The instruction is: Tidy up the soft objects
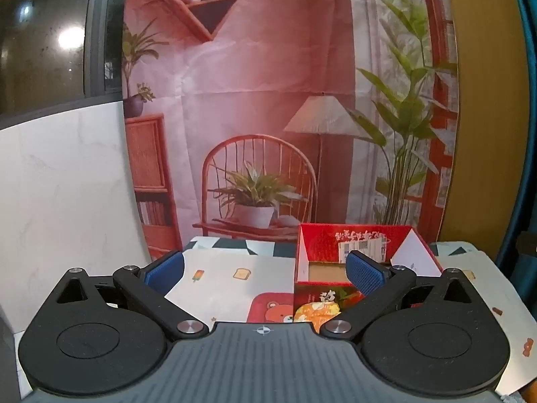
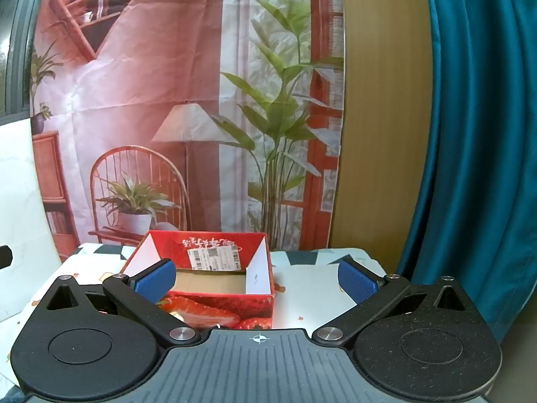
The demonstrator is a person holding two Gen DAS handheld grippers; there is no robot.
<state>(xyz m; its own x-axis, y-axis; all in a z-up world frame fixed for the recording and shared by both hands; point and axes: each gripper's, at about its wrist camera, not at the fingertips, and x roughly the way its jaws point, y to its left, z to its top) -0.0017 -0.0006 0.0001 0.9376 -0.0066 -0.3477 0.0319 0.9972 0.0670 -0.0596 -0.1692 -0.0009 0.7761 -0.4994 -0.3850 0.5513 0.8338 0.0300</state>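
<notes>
A red cardboard box (image 1: 322,245) printed with strawberries stands open on the table, its brown floor bare; in the right wrist view the same box (image 2: 214,305) sits left of centre. A red cloth with a bear face (image 1: 272,309) lies on the table left of the box, partly hidden by my left gripper's body. My left gripper (image 1: 265,268) hovers in front of the box, jaws spread wide with nothing between them. My right gripper (image 2: 256,277) is also open and holds nothing, its left pad over the box's near left corner.
The table wears a white cloth (image 1: 228,278) with small printed pictures. Behind it hangs a printed backdrop (image 1: 268,100) of a room. A white panel (image 1: 60,201) stands at the left and a blue curtain (image 2: 476,134) at the right.
</notes>
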